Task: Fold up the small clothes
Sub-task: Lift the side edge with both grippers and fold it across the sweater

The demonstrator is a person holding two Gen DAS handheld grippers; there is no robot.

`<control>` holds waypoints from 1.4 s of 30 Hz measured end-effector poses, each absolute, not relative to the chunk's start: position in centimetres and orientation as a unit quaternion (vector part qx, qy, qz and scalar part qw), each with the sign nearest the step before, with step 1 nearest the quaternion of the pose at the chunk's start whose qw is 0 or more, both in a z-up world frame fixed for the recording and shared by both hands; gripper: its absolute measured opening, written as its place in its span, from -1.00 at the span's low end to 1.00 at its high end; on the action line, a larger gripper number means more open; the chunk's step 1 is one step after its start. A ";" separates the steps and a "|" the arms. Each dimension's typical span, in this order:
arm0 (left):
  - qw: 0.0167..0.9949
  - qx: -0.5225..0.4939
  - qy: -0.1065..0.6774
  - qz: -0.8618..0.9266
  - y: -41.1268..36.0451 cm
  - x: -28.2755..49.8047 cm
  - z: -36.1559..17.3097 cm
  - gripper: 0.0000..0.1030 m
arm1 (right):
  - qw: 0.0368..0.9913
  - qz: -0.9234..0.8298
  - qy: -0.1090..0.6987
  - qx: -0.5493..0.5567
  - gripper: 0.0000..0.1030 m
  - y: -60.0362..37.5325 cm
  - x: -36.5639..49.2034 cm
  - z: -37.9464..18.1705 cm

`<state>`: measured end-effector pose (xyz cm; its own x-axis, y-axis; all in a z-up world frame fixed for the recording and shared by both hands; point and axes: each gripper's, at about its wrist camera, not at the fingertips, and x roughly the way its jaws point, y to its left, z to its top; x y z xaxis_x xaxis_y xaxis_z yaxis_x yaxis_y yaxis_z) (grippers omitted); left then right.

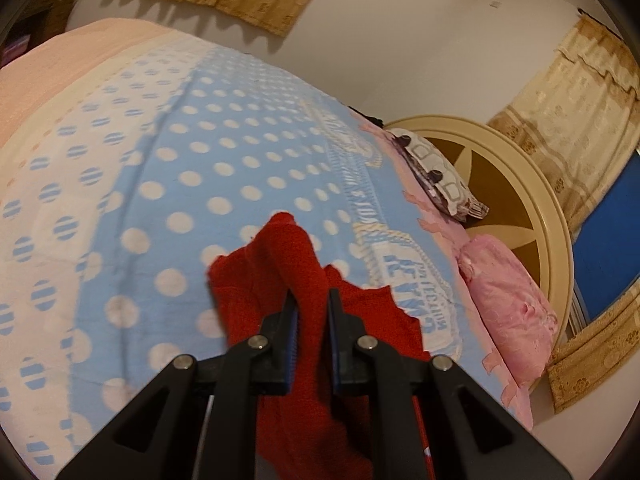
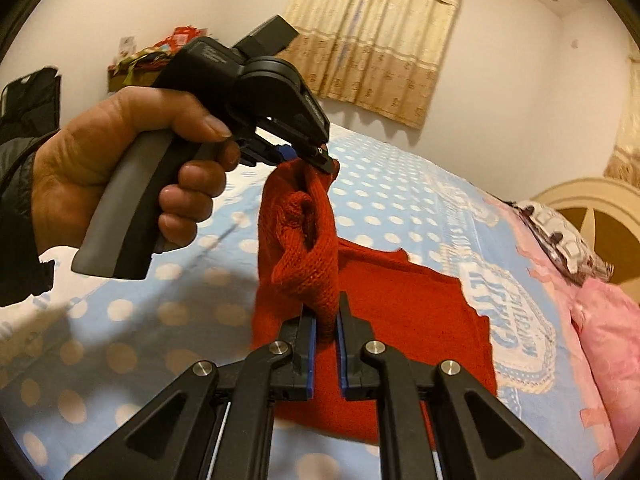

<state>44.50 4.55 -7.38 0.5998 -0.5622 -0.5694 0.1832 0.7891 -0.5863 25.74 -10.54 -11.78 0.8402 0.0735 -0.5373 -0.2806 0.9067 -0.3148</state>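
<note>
On the bed with its dotted blue blanket, we have both grippers, left gripper and right gripper, clamped tight on the red sweater, which lies near the pillow end; we should lift evenly, keeping the cloth taut.

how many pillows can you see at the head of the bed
2: a patterned white and dark pillow against the round headboard, and a pink pillow nearer the camera along the same edge. Others may sit out of frame.
</note>
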 end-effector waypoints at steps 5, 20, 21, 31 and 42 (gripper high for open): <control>0.860 -0.229 0.393 -0.231 1.0 45.3 -6.3 -0.75 | 0.945 0.075 0.271 -0.170 -0.86 -13.5 26.0 -11.0; 0.840 -0.181 0.422 -0.289 -9.6 47.1 -7.1 -0.75 | 0.946 0.025 0.311 -0.086 -0.86 -22.7 26.7 -11.0; 0.839 -0.175 0.424 -0.292 -10.2 47.1 -7.2 -0.75 | 0.946 0.021 0.313 -0.080 -0.86 -23.2 26.7 -11.1; 0.830 -0.115 0.454 -0.303 -16.5 47.4 -10.2 -0.75 | 0.927 0.032 0.373 0.005 -0.86 -28.0 27.1 -13.7; 0.841 -0.051 0.436 -0.318 -19.2 46.0 -9.4 -0.74 | 0.915 0.037 0.397 0.055 -0.86 -30.1 26.8 -15.3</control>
<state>46.01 -19.19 -9.37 0.4184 -0.5784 -0.7003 0.4901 0.7929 -0.3621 26.81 -30.08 -15.32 0.6822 0.1122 -0.7225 -0.0242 0.9911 0.1311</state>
